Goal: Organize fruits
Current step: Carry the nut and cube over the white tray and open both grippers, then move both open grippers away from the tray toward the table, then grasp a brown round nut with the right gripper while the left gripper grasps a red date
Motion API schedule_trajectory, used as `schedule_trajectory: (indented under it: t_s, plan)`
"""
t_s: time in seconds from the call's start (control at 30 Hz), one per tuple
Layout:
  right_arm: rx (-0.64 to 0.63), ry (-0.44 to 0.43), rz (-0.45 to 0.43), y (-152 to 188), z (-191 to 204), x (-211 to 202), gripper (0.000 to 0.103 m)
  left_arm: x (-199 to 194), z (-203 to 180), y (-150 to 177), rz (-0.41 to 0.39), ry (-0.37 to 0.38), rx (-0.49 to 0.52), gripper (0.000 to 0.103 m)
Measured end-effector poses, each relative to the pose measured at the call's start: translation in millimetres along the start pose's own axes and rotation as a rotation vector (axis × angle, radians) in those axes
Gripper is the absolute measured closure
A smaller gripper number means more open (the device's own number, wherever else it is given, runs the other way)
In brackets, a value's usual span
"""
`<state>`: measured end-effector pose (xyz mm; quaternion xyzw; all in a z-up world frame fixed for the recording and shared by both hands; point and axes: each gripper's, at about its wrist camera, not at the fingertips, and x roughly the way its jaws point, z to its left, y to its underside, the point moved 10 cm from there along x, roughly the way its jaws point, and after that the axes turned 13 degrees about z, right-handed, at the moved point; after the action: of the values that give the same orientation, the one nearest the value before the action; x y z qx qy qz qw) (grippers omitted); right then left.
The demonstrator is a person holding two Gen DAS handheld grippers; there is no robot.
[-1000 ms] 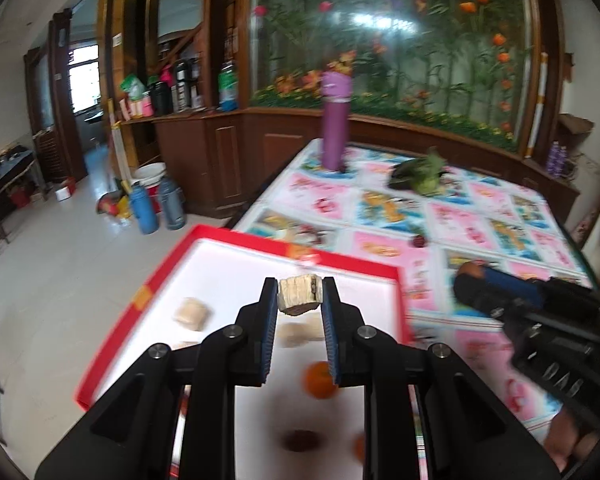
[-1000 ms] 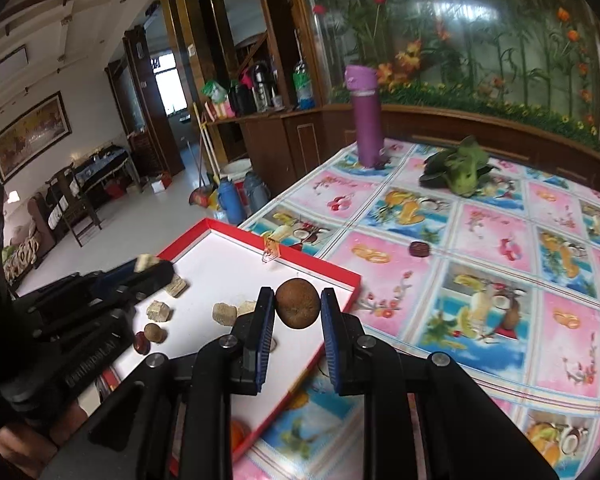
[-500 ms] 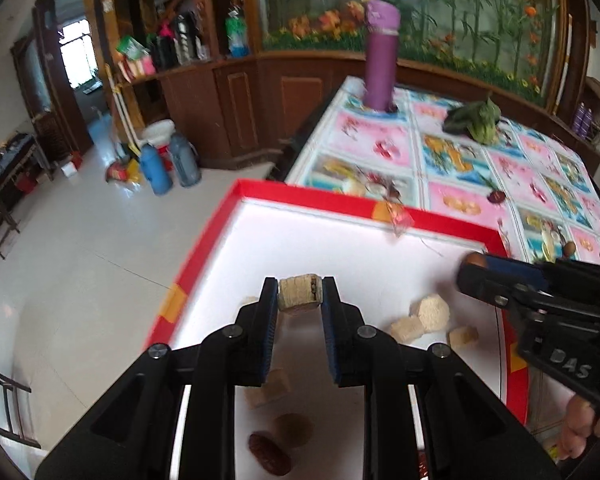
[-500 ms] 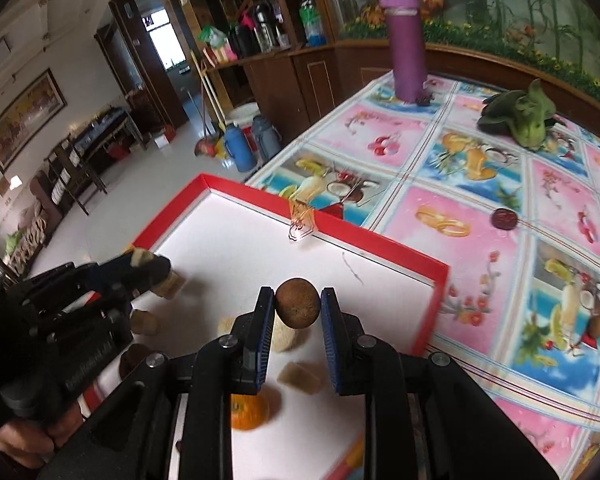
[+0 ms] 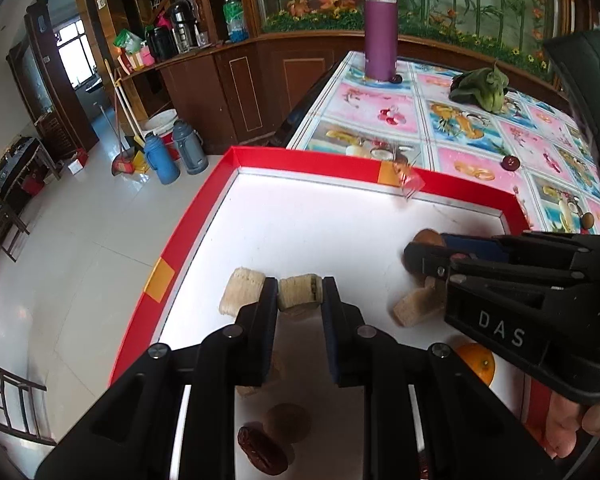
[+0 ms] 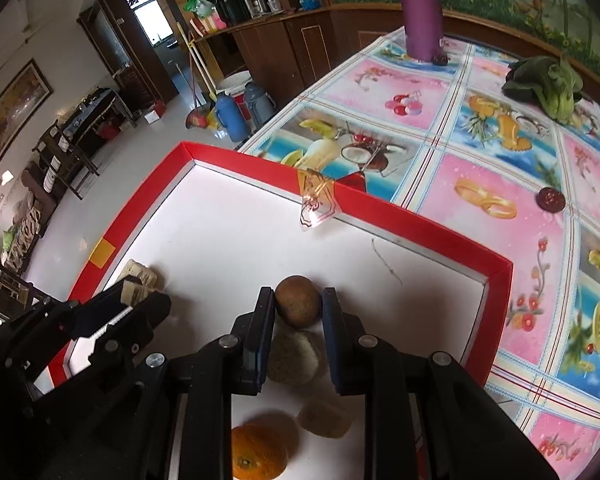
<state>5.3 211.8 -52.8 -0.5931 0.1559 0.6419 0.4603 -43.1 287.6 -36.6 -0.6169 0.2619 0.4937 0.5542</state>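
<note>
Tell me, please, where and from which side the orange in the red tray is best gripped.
Grip the orange across its widest middle, coming from above. It is round, sits stem-end up on the tray floor, and a pale chunk lies close on one side, so a side approach looks crowded. Both tongs are full now; one must release first.

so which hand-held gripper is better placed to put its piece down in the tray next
Left, probably. The left hand-held gripper holds its beige chunk low beside another chunk; the right hand-held gripper holds a brown fruit above other pieces.
</note>
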Motion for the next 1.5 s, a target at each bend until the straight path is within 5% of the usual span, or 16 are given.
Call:
schedule_trajectory:
  t_s: [0.1, 0.17, 0.27, 0.5, 0.93, 1.4, 1.5]
  plan:
    - [-0.003, -0.011, 0.014, 2, 0, 0, 0.077, 2, -1, 3, 0.014, -0.005, 0.005, 0.075]
    - [0.011, -0.023, 0.015, 3, -2, -5, 0.07, 0, -2, 4, 0.018, -0.002, 0.005, 0.051]
    - [0.023, -0.063, -0.025, 4, -7, -21, 0.069, -14, 0, 3, -0.027, -0.024, -0.008, 0.035]
    - [0.068, -0.05, -0.147, 11, -54, -74, 0.065, -48, -12, -6, -0.099, -0.002, 0.002, 0.028]
    - [0.307, 0.094, -0.254, 65, -237, -120, 0.065, -77, -76, -27, -0.157, 0.051, 0.089, 0.017]
    - [0.304, 0.109, -0.225, 62, -258, -89, 0.065, -68, -158, -71, -0.12, 0.095, 0.183, 0.016]
    - [0.289, 0.122, -0.223, 63, -257, -88, 0.076, -60, -173, -84, -0.101, 0.083, 0.172, 0.016]
